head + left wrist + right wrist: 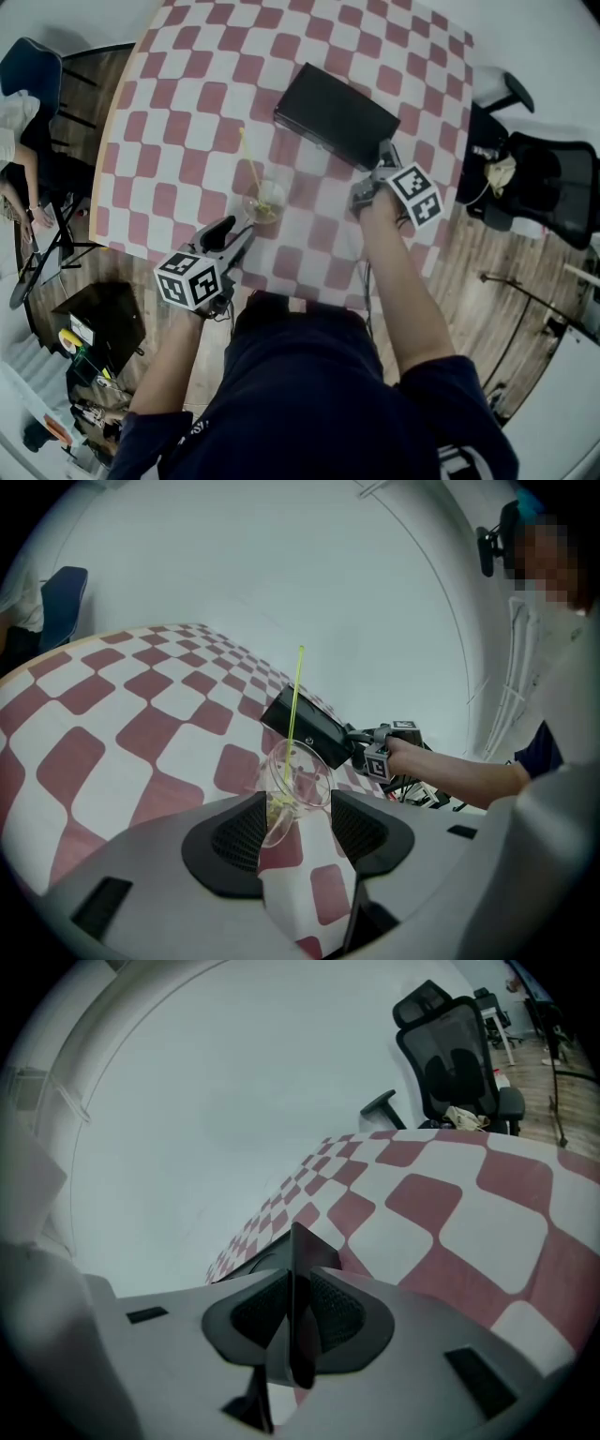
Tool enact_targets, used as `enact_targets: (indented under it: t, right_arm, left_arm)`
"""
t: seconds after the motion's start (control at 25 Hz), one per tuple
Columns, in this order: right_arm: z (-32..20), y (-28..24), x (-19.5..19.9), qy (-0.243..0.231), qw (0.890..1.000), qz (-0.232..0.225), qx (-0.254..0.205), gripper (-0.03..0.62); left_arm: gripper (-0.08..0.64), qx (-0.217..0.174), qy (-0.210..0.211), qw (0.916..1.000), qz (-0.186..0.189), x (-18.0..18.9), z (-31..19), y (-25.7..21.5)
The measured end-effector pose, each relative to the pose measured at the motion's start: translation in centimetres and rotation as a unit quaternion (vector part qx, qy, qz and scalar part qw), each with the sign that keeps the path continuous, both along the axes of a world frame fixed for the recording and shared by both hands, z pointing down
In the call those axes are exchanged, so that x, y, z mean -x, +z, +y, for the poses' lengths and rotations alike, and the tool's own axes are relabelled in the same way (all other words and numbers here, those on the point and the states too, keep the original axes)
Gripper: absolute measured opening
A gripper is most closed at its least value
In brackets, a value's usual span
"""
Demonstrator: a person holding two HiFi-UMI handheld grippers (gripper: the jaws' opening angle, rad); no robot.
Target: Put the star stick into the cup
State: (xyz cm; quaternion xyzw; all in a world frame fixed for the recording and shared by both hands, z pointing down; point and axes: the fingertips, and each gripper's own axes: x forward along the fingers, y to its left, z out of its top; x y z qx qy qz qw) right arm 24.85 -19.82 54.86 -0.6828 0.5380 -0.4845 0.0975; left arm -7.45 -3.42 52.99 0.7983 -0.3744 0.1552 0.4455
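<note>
The star stick [294, 705] leans inside the flimsy clear cup [298, 785], just ahead of my released left tool [298, 806]. Thin, light and whippy, I judge: pinch it mid-shaft. My right tool [298, 1309] clenches the black box [336, 114] edge.

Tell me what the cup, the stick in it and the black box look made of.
Cup: clear and glossy, likely thin plastic; the checkered tablecloth shows through its wall.
Yellow-green stick: very thin and straight, probably plastic; too fine to be sure.
Black box: matte black, with flat faces and crisp edges; plastic or coated card, can't tell which.
</note>
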Motion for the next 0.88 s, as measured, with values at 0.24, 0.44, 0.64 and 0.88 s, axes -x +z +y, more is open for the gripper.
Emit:
enact_targets:
  t: [0.24,0.44,0.64,0.88]
  right_arm:
    - [1.5,0.2,1.4,0.003,1.000,-0.021,-0.004,0.091]
    - [2.0,0.6,2.0,-0.003,0.999,-0.053,-0.010,0.095]
    - [3.0,-1.6,1.7,-0.090,0.996,0.006,-0.013,0.126]
    - [4.3,-12.2,12.5,-0.362,0.904,0.182,-0.140,0.073]
  left_arm:
    - [0.238,-0.002,-0.001,1.0000,0.005,0.7,0.8,-0.1]
    - [0.238,-0.001,0.003,1.0000,0.005,1.3,1.5,0.2]
    - [0.238,-0.012,0.015,0.9998,0.000,1.4,2.0,-0.2]
    - [0.233,-0.059,0.037,0.9974,-0.019,2.5,1.6,-2.5]
